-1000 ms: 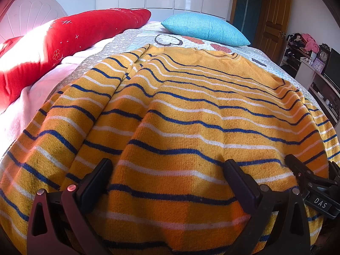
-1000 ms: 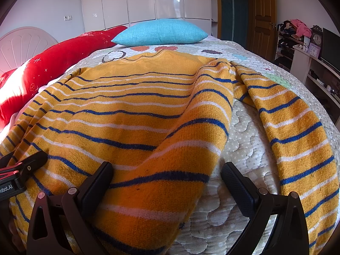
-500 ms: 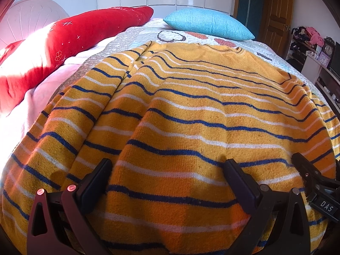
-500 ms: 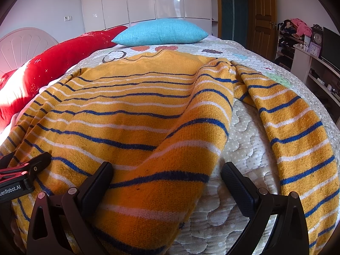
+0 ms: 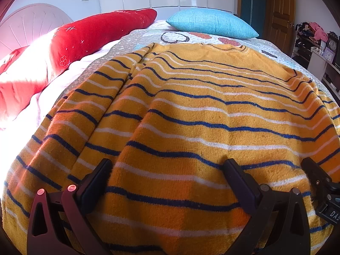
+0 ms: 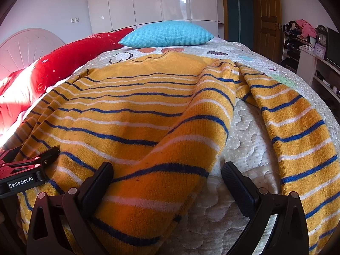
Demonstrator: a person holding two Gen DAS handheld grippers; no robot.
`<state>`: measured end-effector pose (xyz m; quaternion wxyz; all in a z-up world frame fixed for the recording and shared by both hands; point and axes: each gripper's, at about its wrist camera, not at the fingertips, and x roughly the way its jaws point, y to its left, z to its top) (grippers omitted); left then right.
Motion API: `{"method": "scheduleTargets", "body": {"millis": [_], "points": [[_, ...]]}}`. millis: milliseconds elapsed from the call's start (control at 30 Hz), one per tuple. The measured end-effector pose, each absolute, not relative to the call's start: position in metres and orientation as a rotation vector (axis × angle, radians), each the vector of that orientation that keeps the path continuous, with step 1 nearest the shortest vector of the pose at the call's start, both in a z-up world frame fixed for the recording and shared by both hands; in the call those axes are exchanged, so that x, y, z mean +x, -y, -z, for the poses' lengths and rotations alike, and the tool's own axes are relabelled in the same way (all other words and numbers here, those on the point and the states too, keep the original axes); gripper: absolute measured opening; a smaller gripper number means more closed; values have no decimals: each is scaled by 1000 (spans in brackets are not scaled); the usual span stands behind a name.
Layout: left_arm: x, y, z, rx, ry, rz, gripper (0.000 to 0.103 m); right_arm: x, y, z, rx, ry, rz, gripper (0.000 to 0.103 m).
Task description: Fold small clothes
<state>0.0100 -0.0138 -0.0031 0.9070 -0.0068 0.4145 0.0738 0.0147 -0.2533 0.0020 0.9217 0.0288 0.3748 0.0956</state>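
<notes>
- Since a second ago your left gripper [image 5: 167,182] has eased back a little from the sweater: more of the headboard side and the far edge of the bed shows in its view, while your right gripper [image 6: 166,182] stays put.
- You have one sweater [image 5: 201,114], orange-yellow with blue and white stripes, spread flat on the bed with its neckline toward the blue pillow.
- It has two sleeves: one sleeve [image 6: 297,127] trails down the right side, apart from the body with bare quilt between; the other lies folded along the body's left edge.
- Your left gripper's jaws stand wide, hovering over the hem and gripping nothing.
- Your right gripper's jaws are equally wide, straddling the sweater's raised right edge; the left finger [image 6: 97,182] touches the cloth, the right finger sits over bare quilt.
- Each gripper shows in the other's view, side by side at the hem.
- Beneath lies a pale quilt [image 6: 244,140] with stitched shapes.
- One blue pillow [image 5: 210,22] and one long red cushion [image 5: 95,34] sit beyond.
- Behind stand a white headboard [image 5: 31,23], glossy white wardrobes [image 6: 161,2], a wooden door [image 6: 267,14] and cluttered shelves [image 6: 306,40] with a clock.
</notes>
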Motion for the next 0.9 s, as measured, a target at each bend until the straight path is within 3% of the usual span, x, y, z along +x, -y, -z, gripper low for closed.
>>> {"method": "scheduleTargets", "body": {"millis": [900], "points": [[3,16,2,-11,-816,-166,103,4,252,-1,46,-730,-181,103]]}}
